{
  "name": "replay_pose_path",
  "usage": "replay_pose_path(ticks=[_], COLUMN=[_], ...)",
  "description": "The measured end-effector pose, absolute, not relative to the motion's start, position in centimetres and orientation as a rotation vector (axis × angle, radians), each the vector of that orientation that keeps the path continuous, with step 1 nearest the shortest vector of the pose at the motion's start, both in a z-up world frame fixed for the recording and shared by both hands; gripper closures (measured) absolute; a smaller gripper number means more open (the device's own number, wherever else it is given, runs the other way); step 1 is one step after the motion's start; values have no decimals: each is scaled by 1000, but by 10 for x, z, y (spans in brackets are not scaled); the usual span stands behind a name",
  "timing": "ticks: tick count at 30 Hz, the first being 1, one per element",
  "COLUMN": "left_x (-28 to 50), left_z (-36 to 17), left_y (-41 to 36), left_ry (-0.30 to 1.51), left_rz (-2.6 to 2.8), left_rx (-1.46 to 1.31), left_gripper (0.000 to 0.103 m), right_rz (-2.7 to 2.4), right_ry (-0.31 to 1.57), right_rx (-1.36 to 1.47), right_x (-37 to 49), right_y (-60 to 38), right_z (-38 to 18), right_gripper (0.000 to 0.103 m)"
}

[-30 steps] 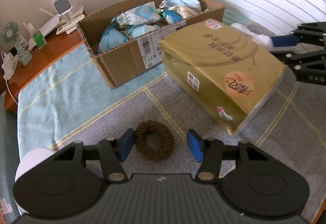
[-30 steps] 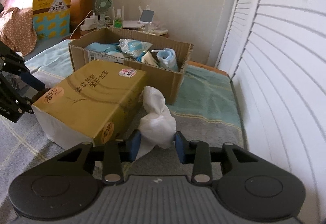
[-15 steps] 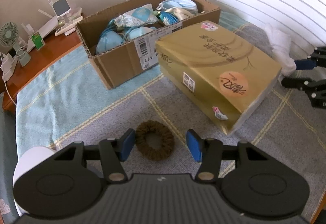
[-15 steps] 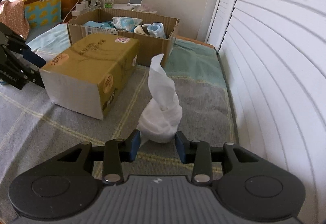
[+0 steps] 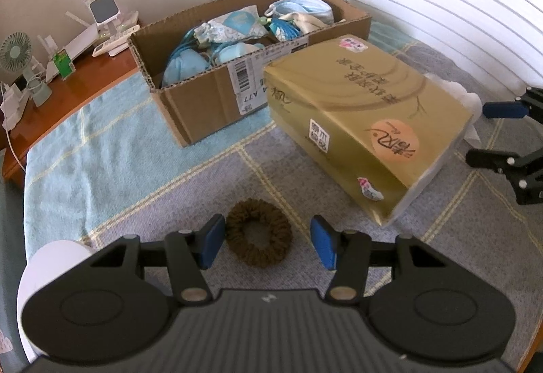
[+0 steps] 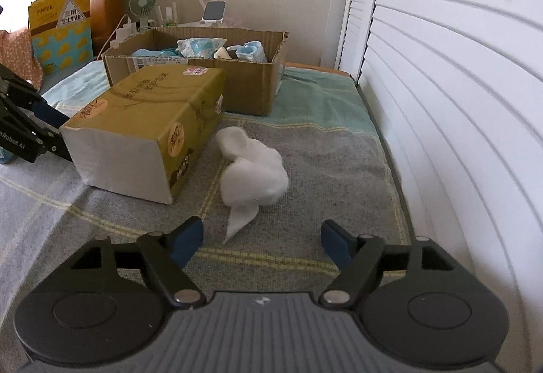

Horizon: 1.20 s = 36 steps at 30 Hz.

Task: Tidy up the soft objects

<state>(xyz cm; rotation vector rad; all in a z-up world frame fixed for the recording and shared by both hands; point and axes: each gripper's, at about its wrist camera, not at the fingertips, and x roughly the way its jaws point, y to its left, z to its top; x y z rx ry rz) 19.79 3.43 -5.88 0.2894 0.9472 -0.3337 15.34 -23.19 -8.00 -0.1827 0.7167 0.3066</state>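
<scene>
R gripper (image 6: 261,237) jaws just opened wide, empty; white cloth (image 6: 253,166) dropped at 12. L gripper (image 5: 268,246) part-open, straddling brown scrunchie (image 5: 258,241), not gripping. Next: pinch it, move to cardboard box (image 5: 210,101) at 11.

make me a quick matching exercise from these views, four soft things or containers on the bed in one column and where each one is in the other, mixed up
Things
1. brown fuzzy hair scrunchie
2. white twisted cloth
3. gold wrapped tissue pack
4. open brown cardboard box

Places
A. holding pale blue soft items
B. between the left gripper's fingers, untouched
C. loose ahead of the open right gripper
D. directly in front of the box

Pairs: 1-B, 2-C, 3-D, 4-A
</scene>
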Motion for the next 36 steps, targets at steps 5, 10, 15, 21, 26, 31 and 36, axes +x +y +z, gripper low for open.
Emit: replay_pose_path(ticks=[5, 10, 15, 21, 26, 31, 36], left_x=[198, 199, 197, 196, 193, 193, 193], left_z=[-59, -60, -59, -59, -59, -60, -60], left_y=[35, 36, 36, 34, 27, 31, 30], left_ry=[949, 953, 958, 967, 964, 972, 969], left_rz=[-334, -328, -317, -325, -376, -363, -366], left_rx=[286, 276, 269, 243, 250, 239, 239], left_gripper=[48, 47, 47, 47, 47, 47, 47], right_rz=[305, 305, 310, 293, 296, 297, 349], right_ry=[739, 750, 737, 734, 738, 749, 709], right_rx=[-157, -164, -162, -160, -162, -210, -266], right_x=[153, 154, 152, 150, 150, 151, 156], right_y=[-233, -232, -233, -232, -232, -227, -220], right_z=[-85, -84, -86, -86, -85, -80, -65], right_gripper=[0, 0, 0, 0, 0, 0, 2])
